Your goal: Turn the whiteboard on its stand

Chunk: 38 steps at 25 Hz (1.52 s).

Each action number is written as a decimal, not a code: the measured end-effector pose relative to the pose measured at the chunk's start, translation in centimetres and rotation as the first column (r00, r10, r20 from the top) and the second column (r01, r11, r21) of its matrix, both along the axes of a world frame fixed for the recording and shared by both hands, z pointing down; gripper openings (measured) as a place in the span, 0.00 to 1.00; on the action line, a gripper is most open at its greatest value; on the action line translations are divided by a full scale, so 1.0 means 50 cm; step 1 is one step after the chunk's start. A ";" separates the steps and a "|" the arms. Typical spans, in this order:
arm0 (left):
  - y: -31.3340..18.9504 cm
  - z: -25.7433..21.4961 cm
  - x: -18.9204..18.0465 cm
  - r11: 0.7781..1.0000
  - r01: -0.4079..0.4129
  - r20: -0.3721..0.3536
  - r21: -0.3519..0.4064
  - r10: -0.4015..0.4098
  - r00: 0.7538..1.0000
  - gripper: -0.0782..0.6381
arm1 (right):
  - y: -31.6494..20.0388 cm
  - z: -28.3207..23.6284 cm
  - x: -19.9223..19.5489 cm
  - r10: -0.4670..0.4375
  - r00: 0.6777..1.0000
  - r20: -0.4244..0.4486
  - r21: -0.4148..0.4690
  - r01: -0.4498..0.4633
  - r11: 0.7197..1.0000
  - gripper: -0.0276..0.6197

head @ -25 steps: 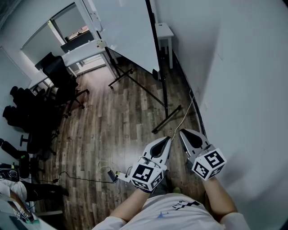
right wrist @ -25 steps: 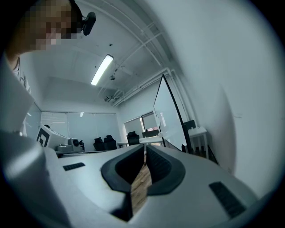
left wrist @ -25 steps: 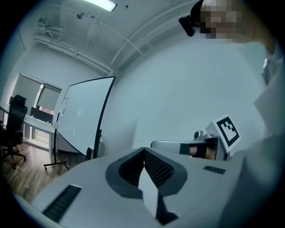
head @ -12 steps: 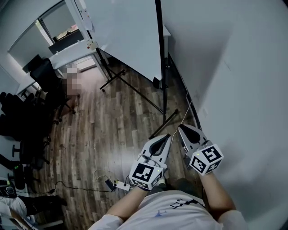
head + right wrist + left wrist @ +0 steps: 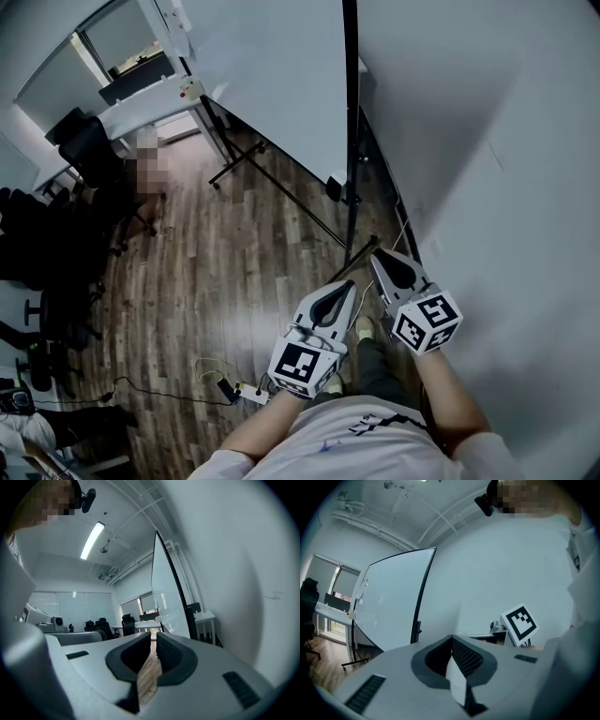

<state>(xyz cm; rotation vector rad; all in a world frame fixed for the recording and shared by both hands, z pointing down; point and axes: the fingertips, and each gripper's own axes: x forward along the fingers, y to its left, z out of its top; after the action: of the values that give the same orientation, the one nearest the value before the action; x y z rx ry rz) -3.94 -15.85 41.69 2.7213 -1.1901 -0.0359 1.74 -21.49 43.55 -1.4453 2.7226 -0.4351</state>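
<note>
The whiteboard (image 5: 272,75) stands on a black stand, its side post (image 5: 351,141) rising near the right wall and its feet (image 5: 281,183) spread on the wood floor. My left gripper (image 5: 349,284) is shut and empty, held low, short of the stand. My right gripper (image 5: 373,253) points at the post's foot; its jaws are parting by a thin slit with nothing between them. In the left gripper view the whiteboard (image 5: 393,597) stands ahead beyond the left gripper (image 5: 451,638). In the right gripper view the whiteboard (image 5: 164,592) is nearly edge-on beyond the right gripper (image 5: 154,637).
A white wall (image 5: 487,187) runs close on the right. A long desk (image 5: 141,98) and black office chairs (image 5: 84,150) fill the left. A power strip with cables (image 5: 230,389) lies on the floor near my feet. A small white table (image 5: 206,617) stands behind the board.
I have stepped closer to the whiteboard; its post now looms larger. Both grippers have moved forward, the right one reaching the stand's foot.
</note>
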 end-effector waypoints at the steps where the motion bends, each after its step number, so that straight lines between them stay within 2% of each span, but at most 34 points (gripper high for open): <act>1: -0.023 -0.002 0.003 1.000 0.010 -0.001 0.004 -0.010 1.000 0.13 | -0.026 0.002 0.002 -0.007 1.000 0.001 -0.002 0.007 1.000 0.08; 9: -0.231 0.000 0.050 0.993 0.122 -0.027 -0.004 -0.122 0.992 0.13 | -0.226 0.056 0.038 -0.086 0.996 -0.016 -0.039 0.085 0.996 0.10; 16: -0.367 0.036 0.073 0.975 0.221 -0.020 -0.007 -0.221 0.975 0.13 | -0.360 0.162 0.056 -0.146 0.988 -0.054 -0.103 0.140 0.985 0.23; 19: -0.406 0.056 0.071 0.967 0.253 -0.014 -0.024 -0.254 0.967 0.13 | -0.407 0.218 0.057 -0.145 0.987 -0.073 -0.137 0.134 0.981 0.30; 23: -0.429 0.089 0.056 0.955 0.292 0.000 -0.053 -0.292 0.956 0.13 | -0.467 0.281 0.048 -0.120 0.989 -0.084 -0.164 0.106 0.981 0.38; 26: -0.434 0.112 0.044 0.946 0.314 -0.002 -0.082 -0.315 0.949 0.13 | -0.507 0.282 0.039 -0.094 0.993 -0.068 -0.127 0.085 0.988 0.42; 30: -0.423 0.131 0.026 0.939 0.329 0.001 -0.103 -0.330 0.944 0.13 | -0.543 0.266 0.013 -0.070 0.995 -0.069 -0.067 0.065 0.996 0.42; 38: -0.405 0.151 -0.001 0.935 0.329 0.005 -0.134 -0.331 0.944 0.13 | -0.590 0.249 -0.006 -0.027 0.993 -0.117 -0.015 0.025 1.000 0.42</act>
<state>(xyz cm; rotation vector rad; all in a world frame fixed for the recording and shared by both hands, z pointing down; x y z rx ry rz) -3.97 -36.10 49.22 2.3744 -1.5711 -0.0220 1.44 -51.00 55.99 -1.4858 2.8368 -0.3816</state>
